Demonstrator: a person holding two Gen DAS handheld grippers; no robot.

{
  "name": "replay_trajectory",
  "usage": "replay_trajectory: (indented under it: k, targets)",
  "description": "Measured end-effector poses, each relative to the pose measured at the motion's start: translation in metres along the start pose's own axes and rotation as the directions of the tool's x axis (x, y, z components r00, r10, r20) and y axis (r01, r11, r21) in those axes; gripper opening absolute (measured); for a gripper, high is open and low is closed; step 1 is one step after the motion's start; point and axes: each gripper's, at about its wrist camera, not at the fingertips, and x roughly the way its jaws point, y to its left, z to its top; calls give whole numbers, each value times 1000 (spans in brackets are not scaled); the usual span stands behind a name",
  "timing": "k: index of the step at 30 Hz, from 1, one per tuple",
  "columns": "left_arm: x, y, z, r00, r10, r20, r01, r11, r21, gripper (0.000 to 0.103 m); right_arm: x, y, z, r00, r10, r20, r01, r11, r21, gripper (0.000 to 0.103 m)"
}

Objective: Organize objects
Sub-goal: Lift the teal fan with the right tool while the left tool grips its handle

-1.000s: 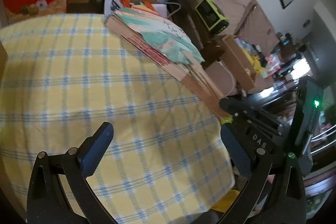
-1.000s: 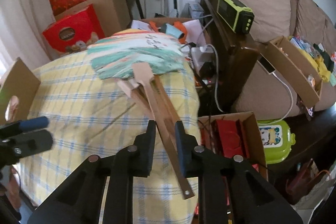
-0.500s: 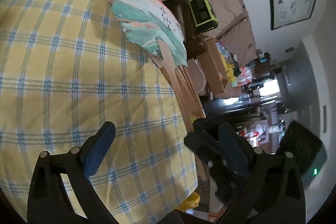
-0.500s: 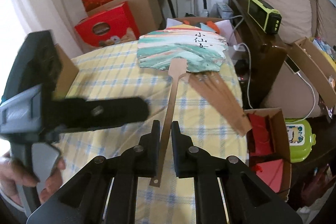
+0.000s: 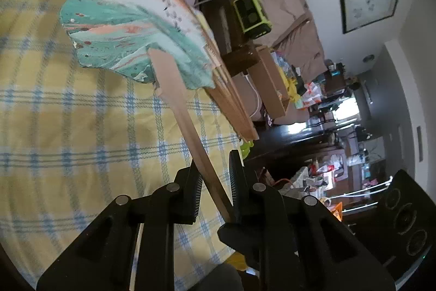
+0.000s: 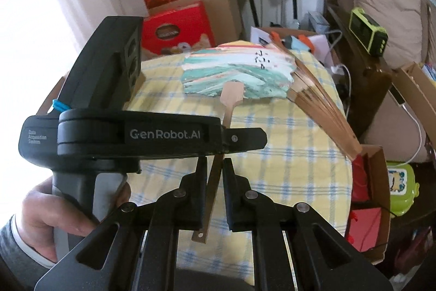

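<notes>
Both tools pinch the same thin wooden handle: the right tool (image 6: 214, 182) near its free end, the left tool (image 5: 214, 182) just above, its fingers drawn in on the stick. The painted paddle fan (image 6: 237, 72) lies atop a fan stack (image 5: 231, 100) on the checked desk (image 5: 81, 141). It looks light and stiff, its paper face fragile, so the handle is the safest hold; an open cardboard box (image 6: 368, 195) of red items sits beside the desk.

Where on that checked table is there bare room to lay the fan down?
The tablecloth is bare between the fan and the near edge, and in the left-wrist view across the whole stretch left of the fan's wooden handle. It is crowded at the far edge, where the fan and red box sit.
</notes>
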Motion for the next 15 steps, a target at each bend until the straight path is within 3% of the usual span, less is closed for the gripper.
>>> replay_trajectory:
  k: [6,9,15]
  targets:
    - [-42,-8,-2,998,-21,67,20,1000,20,17,-23,27,10,998,38,54,-36,998,-49,11]
    - [-65,-17,-4,994,-2,107,-4,998,56,17,-34,42,16,996,52,73,-46,995,-84,11]
    - [-116,-24,-8,979,-22,204,8,998,69,16,-55,74,30,988,101,114,-84,986,-146,11]
